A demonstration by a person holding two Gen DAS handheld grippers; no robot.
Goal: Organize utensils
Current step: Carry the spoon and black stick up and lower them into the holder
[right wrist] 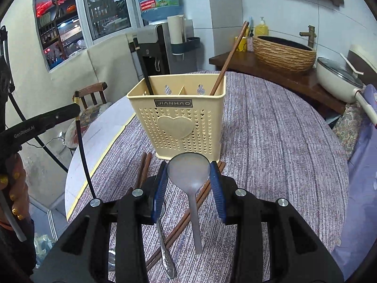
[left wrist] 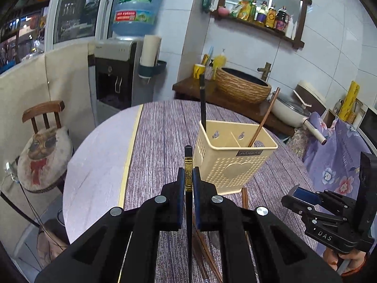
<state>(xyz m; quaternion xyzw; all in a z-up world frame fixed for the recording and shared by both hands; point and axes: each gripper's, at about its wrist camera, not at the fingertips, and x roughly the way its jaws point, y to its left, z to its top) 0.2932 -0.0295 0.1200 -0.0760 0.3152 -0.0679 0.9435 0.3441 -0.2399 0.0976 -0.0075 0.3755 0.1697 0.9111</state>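
Currently the cream utensil holder (right wrist: 177,115) is seen dead ahead of both grippers, upright on the worktop (right wrist: 271,141). Left hand-held gripper (left wrist: 188,176) is clamped on a black chopstick (left wrist: 188,162), long axis along the fingers; holder just ahead-right. Right hand-held gripper (right wrist: 188,176) is clenched on a grey spoon (right wrist: 189,172) by its bowl, handle hanging toward the camera. Brown chopsticks (right wrist: 143,169) left below.

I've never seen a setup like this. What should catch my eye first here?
Probably the cream utensil holder standing on the striped tablecloth, one black and one brown chopstick already in it. In front of it, the right gripper clamps a grey spoon by its bowl, while the left gripper pinches a black chopstick.
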